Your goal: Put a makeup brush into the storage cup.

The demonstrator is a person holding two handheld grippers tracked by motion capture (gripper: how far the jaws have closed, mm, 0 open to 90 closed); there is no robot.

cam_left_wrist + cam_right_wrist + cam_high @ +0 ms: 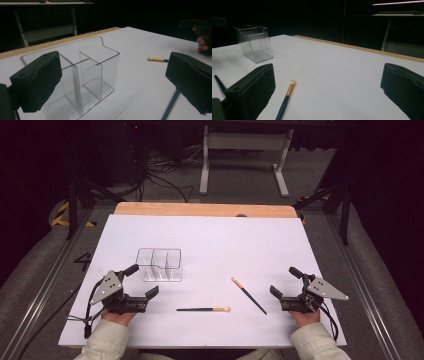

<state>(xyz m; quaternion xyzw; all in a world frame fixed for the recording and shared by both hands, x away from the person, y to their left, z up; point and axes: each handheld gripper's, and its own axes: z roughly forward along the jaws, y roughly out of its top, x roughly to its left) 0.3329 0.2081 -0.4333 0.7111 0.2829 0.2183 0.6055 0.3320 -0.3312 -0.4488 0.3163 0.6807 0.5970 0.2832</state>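
White table point(210, 240) | 2 dark chopsticks point(248, 295), tan ends | both grippers' fingers apart, empty

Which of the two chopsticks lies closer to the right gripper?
The slanted chopstick, its dark tip pointing toward the right gripper. The other chopstick lies level near the table's front edge, midway between both grippers.

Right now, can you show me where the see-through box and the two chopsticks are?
clear box point(160, 265), high view, on its middle divider.
nearer chopstick point(200, 309), high view, on its dark shaft.
slanted chopstick point(251, 298), high view, on its dark shaft.
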